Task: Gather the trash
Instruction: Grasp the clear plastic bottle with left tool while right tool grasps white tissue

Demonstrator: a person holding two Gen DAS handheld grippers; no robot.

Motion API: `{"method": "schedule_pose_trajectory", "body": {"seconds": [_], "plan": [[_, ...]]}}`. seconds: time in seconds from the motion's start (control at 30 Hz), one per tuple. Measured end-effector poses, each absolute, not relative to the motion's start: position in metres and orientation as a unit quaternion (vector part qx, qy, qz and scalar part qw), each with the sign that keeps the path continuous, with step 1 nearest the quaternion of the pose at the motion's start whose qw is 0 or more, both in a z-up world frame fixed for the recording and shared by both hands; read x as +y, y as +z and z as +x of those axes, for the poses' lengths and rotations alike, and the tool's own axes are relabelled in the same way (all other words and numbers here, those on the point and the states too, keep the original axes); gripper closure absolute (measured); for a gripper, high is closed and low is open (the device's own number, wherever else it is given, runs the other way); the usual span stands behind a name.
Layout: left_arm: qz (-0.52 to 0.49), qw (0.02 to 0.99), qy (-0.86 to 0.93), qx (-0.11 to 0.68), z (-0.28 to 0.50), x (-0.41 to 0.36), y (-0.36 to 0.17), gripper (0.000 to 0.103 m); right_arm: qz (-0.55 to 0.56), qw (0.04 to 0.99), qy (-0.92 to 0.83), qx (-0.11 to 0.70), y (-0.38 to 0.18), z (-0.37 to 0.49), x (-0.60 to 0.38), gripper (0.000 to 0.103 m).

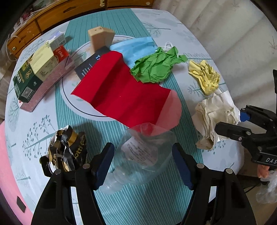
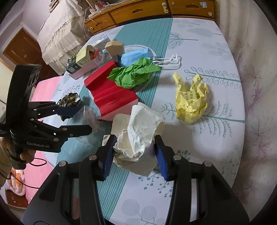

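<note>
Left tongs (image 1: 143,166) clamp a crushed clear plastic bottle (image 1: 138,161); right tongs (image 2: 133,155) clamp a crumpled white paper wad (image 2: 138,131) just above the desk (image 2: 199,155).

A stack of boxes (image 1: 37,69) sits at the far left of the patterned tablecloth (image 2: 199,43), a tan block (image 1: 100,39) standing near it on a round plate (image 1: 69,97). Wooden drawers (image 2: 147,10) run behind the table. A pink cushion (image 2: 45,86) lies beside it.
</note>
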State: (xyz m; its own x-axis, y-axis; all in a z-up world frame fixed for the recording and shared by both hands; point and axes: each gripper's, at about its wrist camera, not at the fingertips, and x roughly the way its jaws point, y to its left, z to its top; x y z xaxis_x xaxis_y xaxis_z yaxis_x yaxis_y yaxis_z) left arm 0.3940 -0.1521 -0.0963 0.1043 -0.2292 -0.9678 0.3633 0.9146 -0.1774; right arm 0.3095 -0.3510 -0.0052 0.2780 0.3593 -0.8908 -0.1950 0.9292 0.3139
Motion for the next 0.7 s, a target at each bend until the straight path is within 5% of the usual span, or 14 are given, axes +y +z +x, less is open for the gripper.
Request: {"method": "schedule_pose_trajectory", "body": {"seconds": [0.7], "plan": [[0.067,0.690,-0.257,0.673,0.423,-0.162,-0.117,0.033,0.080,0.779,0.200,0.588,-0.018,0.289,-0.334,0.062]]}}
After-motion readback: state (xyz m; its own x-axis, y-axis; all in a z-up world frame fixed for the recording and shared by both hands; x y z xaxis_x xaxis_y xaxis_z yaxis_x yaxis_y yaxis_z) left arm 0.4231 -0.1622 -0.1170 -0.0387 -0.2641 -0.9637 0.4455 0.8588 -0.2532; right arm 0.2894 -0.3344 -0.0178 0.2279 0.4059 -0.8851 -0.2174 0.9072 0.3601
